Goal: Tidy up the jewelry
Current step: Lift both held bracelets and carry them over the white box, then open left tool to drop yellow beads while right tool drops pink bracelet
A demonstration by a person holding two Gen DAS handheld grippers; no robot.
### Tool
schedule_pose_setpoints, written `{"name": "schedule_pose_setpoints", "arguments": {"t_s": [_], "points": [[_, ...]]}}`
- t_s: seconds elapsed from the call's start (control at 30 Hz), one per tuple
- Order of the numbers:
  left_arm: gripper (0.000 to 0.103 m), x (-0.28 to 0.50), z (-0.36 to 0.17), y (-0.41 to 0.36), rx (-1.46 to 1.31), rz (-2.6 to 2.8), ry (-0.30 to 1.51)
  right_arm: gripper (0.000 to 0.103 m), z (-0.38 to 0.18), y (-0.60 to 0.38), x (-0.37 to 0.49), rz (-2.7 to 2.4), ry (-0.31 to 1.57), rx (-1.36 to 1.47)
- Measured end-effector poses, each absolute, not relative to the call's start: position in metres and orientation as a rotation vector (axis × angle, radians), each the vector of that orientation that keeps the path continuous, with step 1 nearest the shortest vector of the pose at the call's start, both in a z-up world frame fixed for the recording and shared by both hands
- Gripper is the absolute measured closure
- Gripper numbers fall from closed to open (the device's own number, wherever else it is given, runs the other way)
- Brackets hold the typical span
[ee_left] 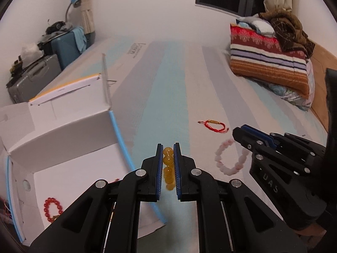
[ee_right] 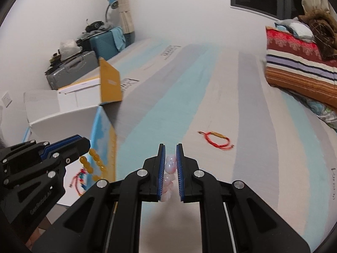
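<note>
- The left gripper has its fingers pinching the amber bead bracelet, lifted just right of the open white box, probably so it can go in with the red bead bracelet lying on the box floor.
- The right gripper pinches the pink bead bracelet by one side, so the loop hangs free, further right of the box.
- The red cord bracelet lies on the bed, well right of the box (likely next).

We look low and close along each gripper's fingers across the striped bed, toward the far wall. Both views share the red cord bracelet at one o'clock and the open box at nine.
</note>
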State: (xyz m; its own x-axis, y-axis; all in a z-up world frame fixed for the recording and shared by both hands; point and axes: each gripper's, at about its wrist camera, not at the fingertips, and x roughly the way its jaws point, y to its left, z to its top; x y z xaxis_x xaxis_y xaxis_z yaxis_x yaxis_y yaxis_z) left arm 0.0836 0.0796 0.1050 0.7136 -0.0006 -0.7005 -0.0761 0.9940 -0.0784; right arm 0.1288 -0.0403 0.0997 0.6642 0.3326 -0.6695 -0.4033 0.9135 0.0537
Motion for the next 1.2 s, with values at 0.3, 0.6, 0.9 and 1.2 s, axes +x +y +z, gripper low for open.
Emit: {"name": "schedule_pose_setpoints", "arguments": {"t_s": [0.3, 0.6, 0.9, 1.2], "points": [[0.094, 0.053, 0.113, 0.142, -0.165, 0.132, 0.737, 0.093, 0.110, 0.013, 0.114, 0.499, 0.712, -0.129], [0.094, 0.020, 0.114, 0.200, -0.227, 0.226, 0.711, 0.093, 0.113, 0.072, 0.093, 0.593, 0.696, -0.169], [0.094, -0.005, 0.099, 0.246, -0.263, 0.327, 0.724, 0.093, 0.105, 0.120, 0.074, 0.659, 0.687, -0.227], [0.093, -0.016, 0.080, 0.273, -0.294, 0.386, 0.760, 0.093, 0.083, 0.154, 0.071, 0.702, 0.722, -0.277]]}}
